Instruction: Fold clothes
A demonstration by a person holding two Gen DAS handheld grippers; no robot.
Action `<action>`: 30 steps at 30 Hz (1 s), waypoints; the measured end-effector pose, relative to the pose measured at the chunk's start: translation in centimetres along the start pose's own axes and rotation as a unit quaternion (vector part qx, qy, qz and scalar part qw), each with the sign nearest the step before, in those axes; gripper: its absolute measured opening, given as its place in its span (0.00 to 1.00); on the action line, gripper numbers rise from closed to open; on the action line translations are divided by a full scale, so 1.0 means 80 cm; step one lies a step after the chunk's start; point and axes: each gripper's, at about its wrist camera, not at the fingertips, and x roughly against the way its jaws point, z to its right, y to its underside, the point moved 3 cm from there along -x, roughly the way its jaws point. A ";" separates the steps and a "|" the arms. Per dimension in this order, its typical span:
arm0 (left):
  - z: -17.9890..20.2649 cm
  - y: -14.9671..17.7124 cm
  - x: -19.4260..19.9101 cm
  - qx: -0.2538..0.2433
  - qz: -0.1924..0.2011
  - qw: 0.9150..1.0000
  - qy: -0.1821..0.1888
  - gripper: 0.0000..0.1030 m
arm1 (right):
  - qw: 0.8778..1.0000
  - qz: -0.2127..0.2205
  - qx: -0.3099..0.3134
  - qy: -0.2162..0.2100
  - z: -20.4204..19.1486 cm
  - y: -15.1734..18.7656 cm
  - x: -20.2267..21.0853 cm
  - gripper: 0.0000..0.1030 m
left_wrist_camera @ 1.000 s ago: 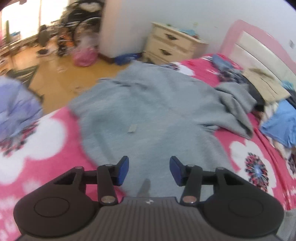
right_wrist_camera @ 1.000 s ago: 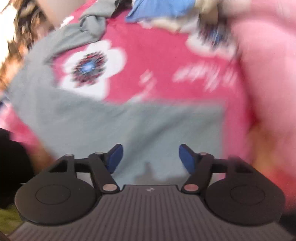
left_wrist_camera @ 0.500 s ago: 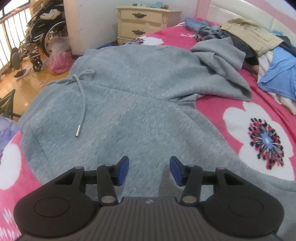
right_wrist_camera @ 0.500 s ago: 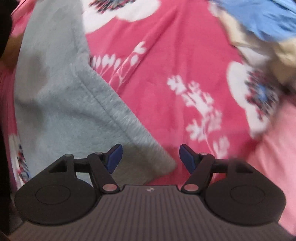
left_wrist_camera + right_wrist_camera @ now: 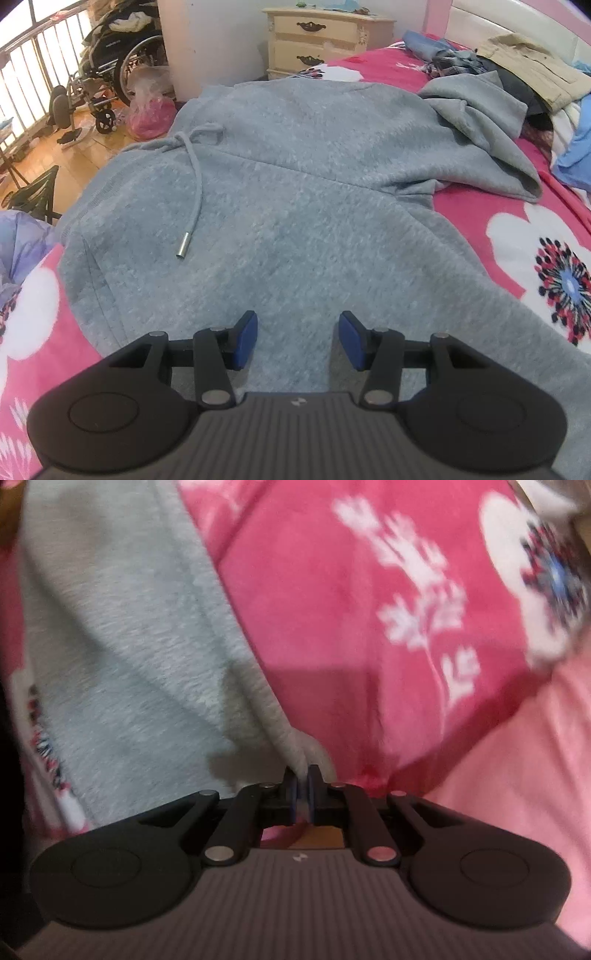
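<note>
A grey hoodie (image 5: 303, 192) lies spread on a pink flowered bedspread (image 5: 532, 236). Its drawstring (image 5: 192, 206) with a metal tip rests on the chest, and one sleeve (image 5: 487, 125) is crumpled at the far right. My left gripper (image 5: 298, 341) hovers low over the hoodie's lower body, jaws apart, with nothing between the blue pads. In the right wrist view the hoodie's corner (image 5: 295, 749) is pinched up between the pads of my right gripper (image 5: 302, 786), which is shut on it. The rest of the grey cloth (image 5: 125, 646) runs away to the upper left.
A heap of other clothes (image 5: 535, 70) sits at the far right by the headboard. A cream nightstand (image 5: 325, 37) stands beyond the bed. A wheelchair (image 5: 110, 70) and a pink bag (image 5: 151, 114) are on the wooden floor at the left.
My right gripper dropped onto the hoodie's corner and shut on it. The left gripper sank closer to the hoodie and then held still, jaws unchanged.
</note>
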 end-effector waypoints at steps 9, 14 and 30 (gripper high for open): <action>-0.007 -0.001 0.001 -0.003 0.013 1.000 0.013 0.49 | 0.998 -0.044 0.008 0.040 -0.009 -0.020 0.058 0.41; -0.007 0.000 0.013 -0.007 0.030 0.998 0.046 0.49 | 0.982 0.182 -0.012 -0.054 -0.012 -0.116 0.193 0.47; -0.022 0.052 0.009 -0.010 0.015 0.997 0.080 0.49 | 0.891 0.305 -0.168 -0.292 -0.113 -0.531 0.146 0.38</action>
